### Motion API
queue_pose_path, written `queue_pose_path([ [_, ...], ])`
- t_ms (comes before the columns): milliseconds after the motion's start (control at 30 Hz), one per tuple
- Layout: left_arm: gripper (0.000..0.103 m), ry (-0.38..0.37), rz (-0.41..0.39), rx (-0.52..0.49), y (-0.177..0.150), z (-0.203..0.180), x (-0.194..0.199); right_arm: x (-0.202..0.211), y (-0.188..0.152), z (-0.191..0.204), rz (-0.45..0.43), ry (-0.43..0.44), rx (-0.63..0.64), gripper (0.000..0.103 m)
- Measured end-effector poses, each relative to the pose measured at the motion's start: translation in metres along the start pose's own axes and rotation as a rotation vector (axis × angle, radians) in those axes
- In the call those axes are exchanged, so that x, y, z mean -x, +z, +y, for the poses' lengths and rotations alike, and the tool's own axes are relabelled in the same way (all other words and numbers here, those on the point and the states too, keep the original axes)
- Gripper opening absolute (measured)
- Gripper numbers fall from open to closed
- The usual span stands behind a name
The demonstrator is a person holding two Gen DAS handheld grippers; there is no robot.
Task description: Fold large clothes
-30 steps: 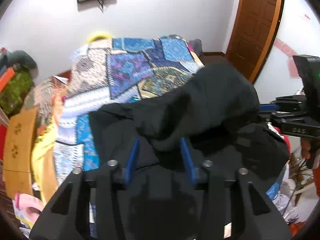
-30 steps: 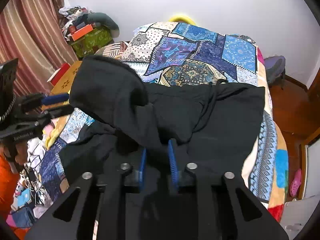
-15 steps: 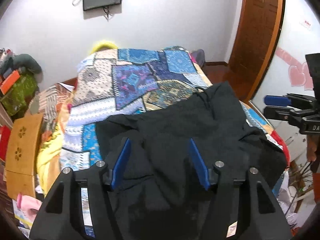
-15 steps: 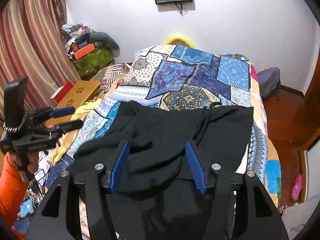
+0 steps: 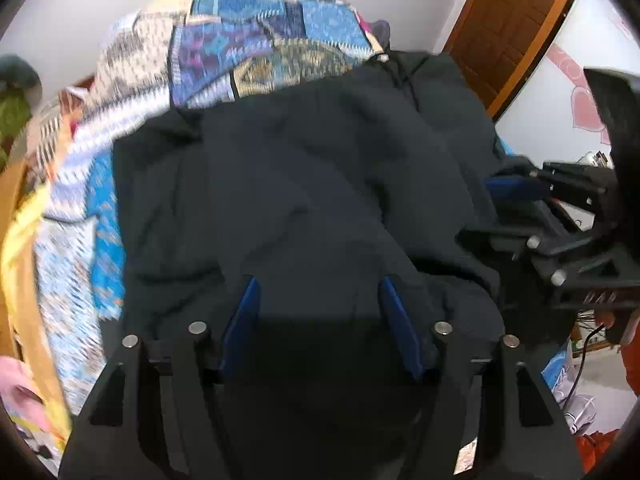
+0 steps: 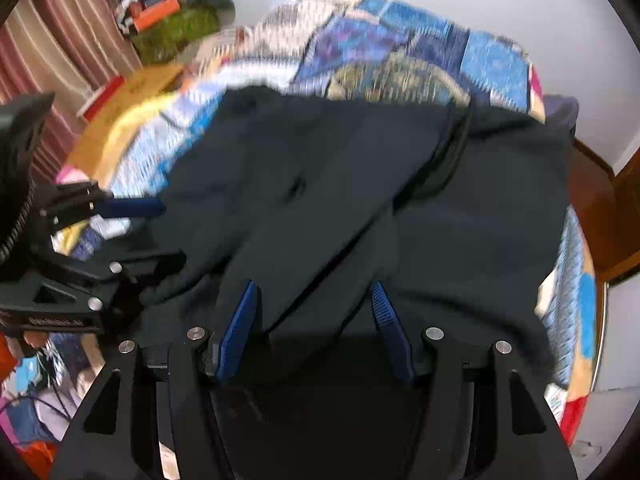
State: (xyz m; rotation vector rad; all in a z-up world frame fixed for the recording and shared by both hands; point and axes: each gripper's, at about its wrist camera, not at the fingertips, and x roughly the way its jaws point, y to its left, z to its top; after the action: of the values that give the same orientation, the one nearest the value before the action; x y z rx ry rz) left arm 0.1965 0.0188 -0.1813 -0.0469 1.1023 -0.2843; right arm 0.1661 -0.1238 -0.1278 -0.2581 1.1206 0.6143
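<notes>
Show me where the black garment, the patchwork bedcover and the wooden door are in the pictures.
black garment (image 5: 320,168), left wrist view, on its flat middle.
patchwork bedcover (image 6: 400,44), right wrist view, on a blue patch beyond the garment.
wooden door (image 5: 508,20), left wrist view, on its brown panel.

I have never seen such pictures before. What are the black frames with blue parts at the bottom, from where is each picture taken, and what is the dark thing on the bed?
There is no robot here. A person holds a hand tool with a two-finger claw in each hand, and a small wide-angle camera on each tool looks forward along its fingers. That is why the pictures look round and bent.

One picture comes from the left claw; the other from the right claw. The blue strips are the finger pads. Each camera also sees the other tool at the edge of its picture.

A black garment lies spread, with wrinkles and folds, on a patchwork bedspread in blue, purple and white. At the far edge a drawstring shows.

Both claws are open and hold nothing; they hang just over the near part of the cloth. Whether the pads touch it, I cannot tell.
</notes>
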Motion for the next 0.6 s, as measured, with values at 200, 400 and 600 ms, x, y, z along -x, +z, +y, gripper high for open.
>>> queue_pose_path([
  [200, 0.063, 0.023, -0.021, 0.003, 0.004, 0.001, 0.005, 0.017, 0.0, -0.011, -0.024, 0.013, -0.024, 0.056],
  [400, 0.063, 0.074, -0.151, 0.087, 0.02, 0.038, 0.046, 0.052, 0.011, -0.024, -0.137, -0.021, -0.046, 0.056],
  [600, 0.064, 0.152, -0.21, 0.261, 0.028, 0.107, 0.066, 0.08, 0.022, -0.063, -0.234, -0.041, -0.151, 0.056],
])
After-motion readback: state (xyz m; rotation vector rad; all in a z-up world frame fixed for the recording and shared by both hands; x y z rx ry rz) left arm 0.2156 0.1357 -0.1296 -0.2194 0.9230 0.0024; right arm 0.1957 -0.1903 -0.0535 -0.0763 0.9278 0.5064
